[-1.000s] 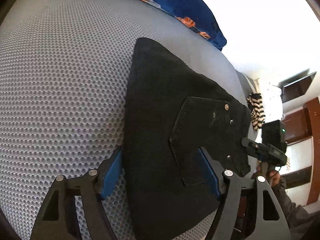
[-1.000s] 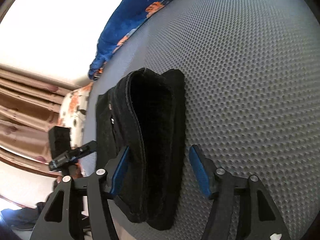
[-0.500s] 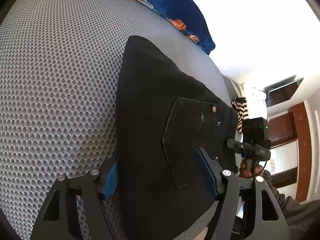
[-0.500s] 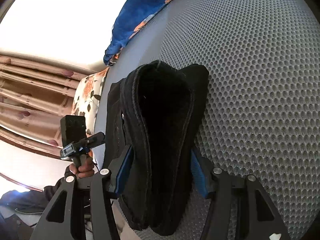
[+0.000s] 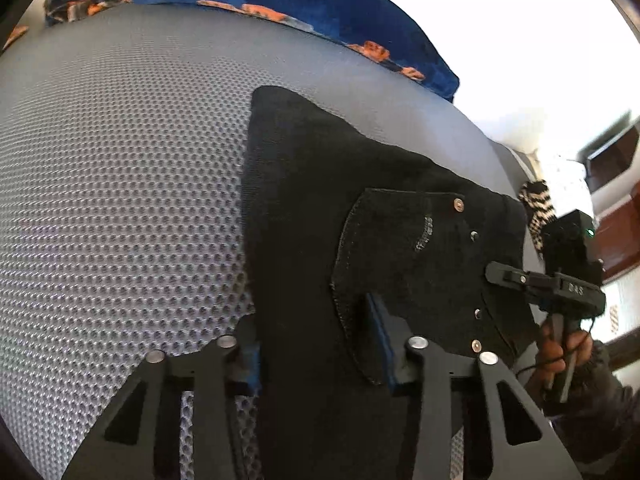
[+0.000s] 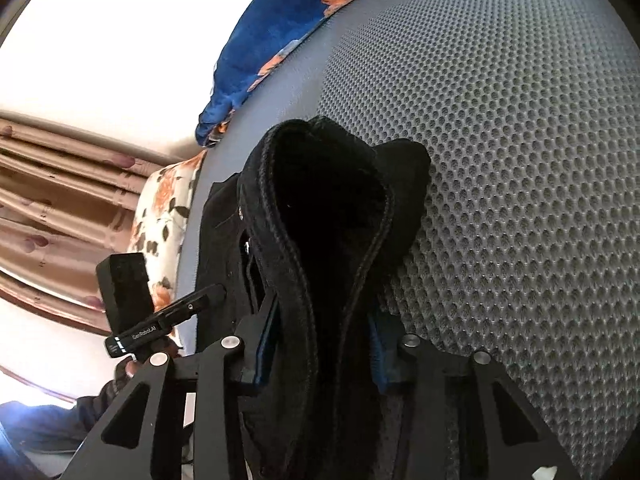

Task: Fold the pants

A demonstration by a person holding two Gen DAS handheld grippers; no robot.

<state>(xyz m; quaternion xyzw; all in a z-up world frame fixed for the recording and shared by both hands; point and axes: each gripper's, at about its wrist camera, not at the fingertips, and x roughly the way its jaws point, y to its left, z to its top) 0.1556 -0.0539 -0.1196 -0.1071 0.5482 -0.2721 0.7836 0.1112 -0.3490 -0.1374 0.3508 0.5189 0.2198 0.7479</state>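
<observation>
The black pants [image 5: 344,216] lie folded in a thick bundle on a grey mesh mattress [image 5: 120,200], back pocket with rivets facing up. My left gripper [image 5: 316,360] is shut on the near edge of the bundle, blue pads pressed into the cloth. In the right wrist view the pants [image 6: 336,216] show their stacked folded edges end on. My right gripper [image 6: 324,356] is shut on that end of the bundle. Each gripper shows in the other's view: the right one [image 5: 520,280] at the pants' far side, the left one [image 6: 188,308] at the left.
A blue blanket with orange print [image 5: 304,4] lies along the far edge of the mattress. A floral pillow [image 6: 164,216] and brown curtains [image 6: 52,184] are to the left in the right wrist view. Wooden furniture [image 5: 616,216] stands beyond the mattress edge.
Both grippers have closed from open onto the ends of the folded pants. The bundle has drawn closer in both views.
</observation>
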